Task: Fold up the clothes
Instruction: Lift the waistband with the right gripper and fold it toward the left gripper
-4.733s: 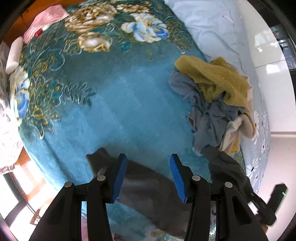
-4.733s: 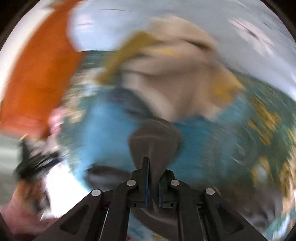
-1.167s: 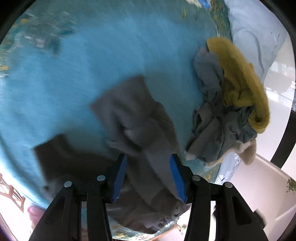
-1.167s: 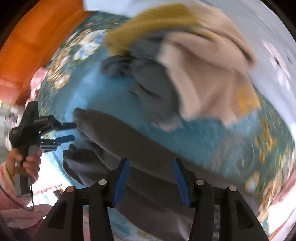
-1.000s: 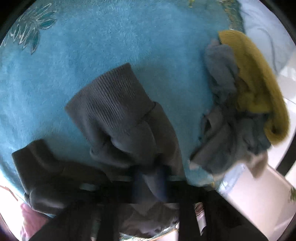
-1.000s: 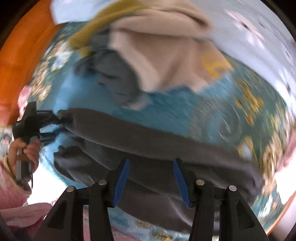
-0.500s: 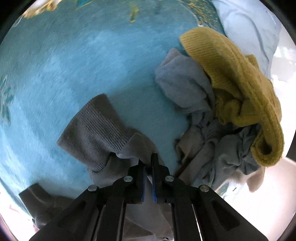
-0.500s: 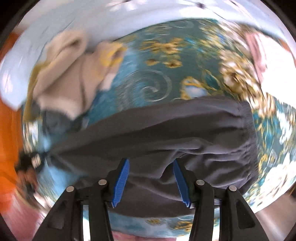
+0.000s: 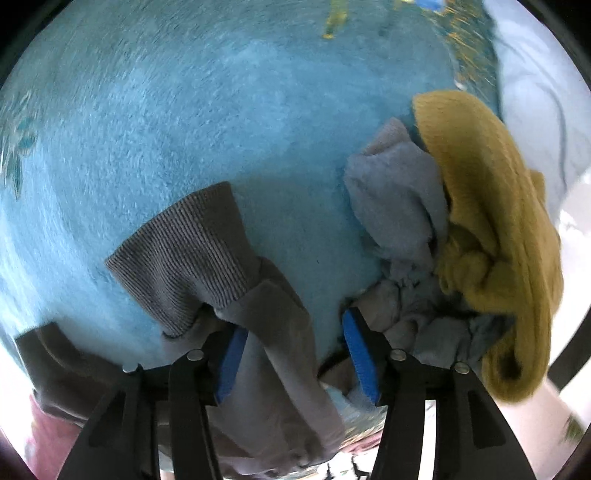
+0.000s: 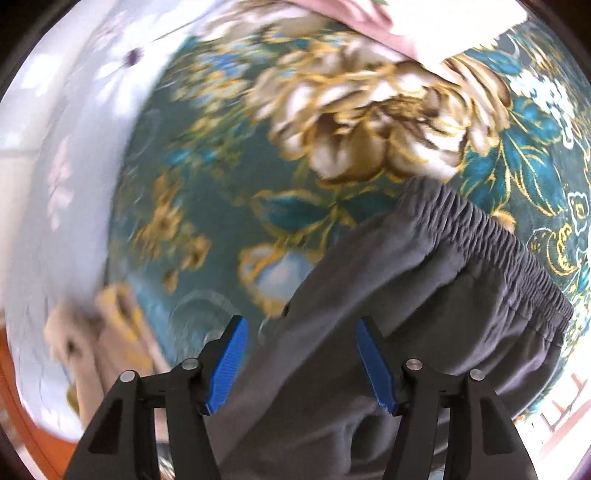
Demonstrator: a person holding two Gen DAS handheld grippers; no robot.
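Observation:
Dark grey sweatpants lie on a teal floral blanket (image 9: 207, 122). In the left wrist view a trouser leg with its ribbed cuff (image 9: 184, 254) lies between and beyond my left gripper's (image 9: 291, 325) open jaws, which do not hold it. In the right wrist view the elastic waistband (image 10: 491, 243) lies ahead to the right, and the grey fabric (image 10: 332, 332) runs under my open, empty right gripper (image 10: 299, 328). The middle of the trousers is hidden.
A pile of unfolded clothes sits right of the left gripper: a mustard knit (image 9: 498, 206) over light grey garments (image 9: 402, 206). A pale floral sheet (image 10: 62, 155), a beige garment (image 10: 110, 332) and pink cloth (image 10: 354, 18) border the blanket (image 10: 207, 147).
My left gripper, shut on the trouser leg half a second ago, has opened and let it go. My right gripper stayed open and swung along the trousers to the waistband end.

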